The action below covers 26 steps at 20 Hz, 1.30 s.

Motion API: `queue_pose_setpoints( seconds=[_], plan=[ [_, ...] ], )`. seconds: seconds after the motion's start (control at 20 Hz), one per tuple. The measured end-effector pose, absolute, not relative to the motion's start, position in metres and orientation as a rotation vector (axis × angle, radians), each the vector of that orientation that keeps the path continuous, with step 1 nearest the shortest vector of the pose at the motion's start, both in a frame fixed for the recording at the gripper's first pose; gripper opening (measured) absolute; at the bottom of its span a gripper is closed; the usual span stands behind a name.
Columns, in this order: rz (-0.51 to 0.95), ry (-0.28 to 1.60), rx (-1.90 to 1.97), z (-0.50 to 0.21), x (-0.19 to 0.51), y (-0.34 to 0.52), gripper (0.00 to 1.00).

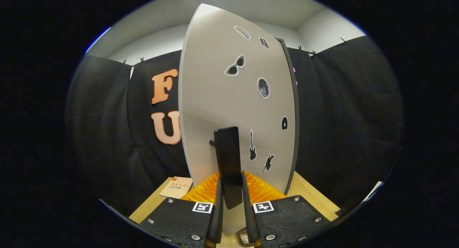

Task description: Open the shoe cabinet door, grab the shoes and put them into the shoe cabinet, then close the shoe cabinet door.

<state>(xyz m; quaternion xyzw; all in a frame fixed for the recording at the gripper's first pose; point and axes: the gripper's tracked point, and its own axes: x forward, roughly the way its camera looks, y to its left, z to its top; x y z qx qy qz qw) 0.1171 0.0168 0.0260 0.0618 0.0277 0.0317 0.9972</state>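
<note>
Gripper view looks straight at the shoe cabinet door (pixel 229 108), a tall pale grey panel that stands just ahead of the fingers and hides whatever lies behind it; whether it is swung out or flush with the cabinet cannot be told from this angle, though a dark edge along its far side suggests it sits at a slant to the camera. Beneath it runs a light wooden table (pixel 315 201), and on that, beside the door's near corner, lies a small book (pixel 176 187). From the door's face projects a flat black handle (pixel 228 165) on a short stub, hanging down between the fingers. The gripper (pixel 231 219) is closed onto this handle, one finger (pixel 216 215) pressing each side, most likely because the handle is the only purchase for swinging the panel. Small stickers dot the door: sunglasses (pixel 235 66), a moon (pixel 263 88), a guitar (pixel 252 146) and a cat (pixel 267 163). No shoes can be made out, so which door step this grip serves cannot be judged.
</note>
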Motion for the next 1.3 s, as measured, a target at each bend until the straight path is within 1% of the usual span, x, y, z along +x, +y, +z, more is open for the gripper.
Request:
queue_pose_setpoints(
  seconds=[0.75,1.3],
  plan=[
    [-0.056,0.069,0.111,0.02,0.098,-0.046,0.26],
    [-0.195,0.085,0.128,0.006,0.085,-0.127,0.26]
  ],
)
